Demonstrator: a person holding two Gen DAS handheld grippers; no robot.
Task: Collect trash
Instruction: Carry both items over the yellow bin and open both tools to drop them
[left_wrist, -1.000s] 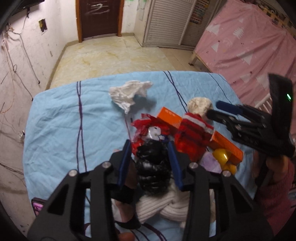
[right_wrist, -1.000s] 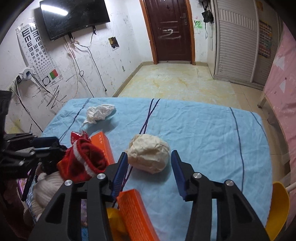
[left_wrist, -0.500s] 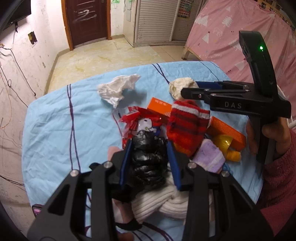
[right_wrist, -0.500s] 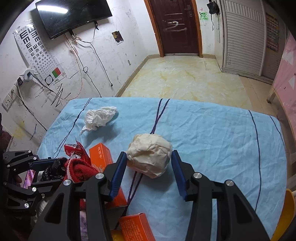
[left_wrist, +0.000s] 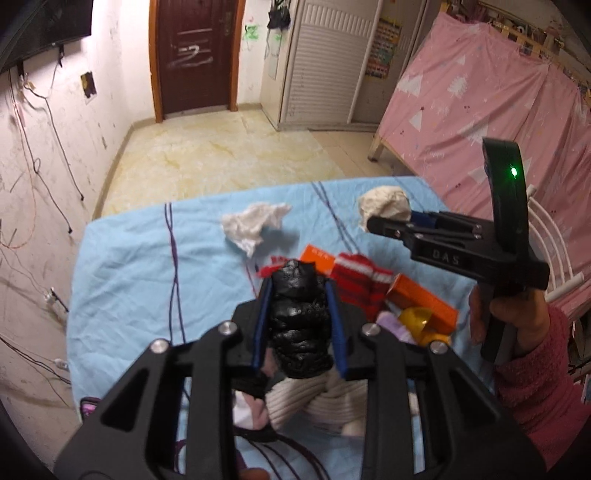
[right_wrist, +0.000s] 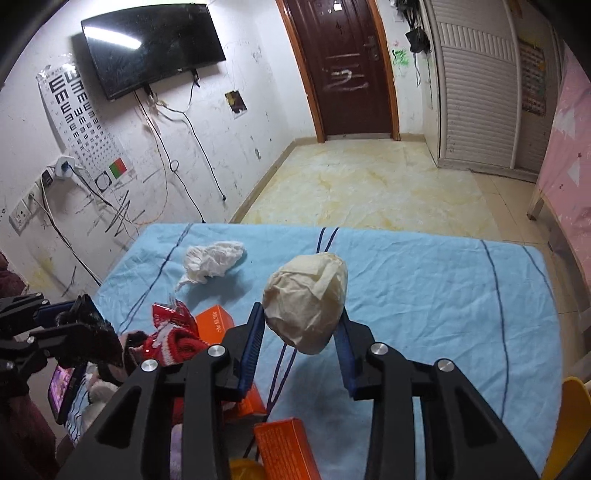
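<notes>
— What is your left gripper (left_wrist: 300, 314) holding?

— Its two blue fingers (left_wrist: 261, 325) press on both sides of a crumpled black bag (left_wrist: 299, 317). The jaws are narrowed around it, and the bag fills the gap between them. You hold it above the pile at the near edge of the blue sheet (left_wrist: 129, 266).

— And your right gripper (right_wrist: 301, 332)?

— Its jaws are closed onto a beige paper ball (right_wrist: 306, 302), which is lifted off the sheet. From the left camera, the ball sits at the tip of that gripper, near the far right edge of the bed.

— What lies on the sheet?

— A white crumpled tissue (right_wrist: 212, 260) lies on the far part, apart from both grippers. Nearer to you are a red wrapper (right_wrist: 168, 317), a red striped sock (left_wrist: 360, 280) and two orange boxes (left_wrist: 421, 301).
</notes>
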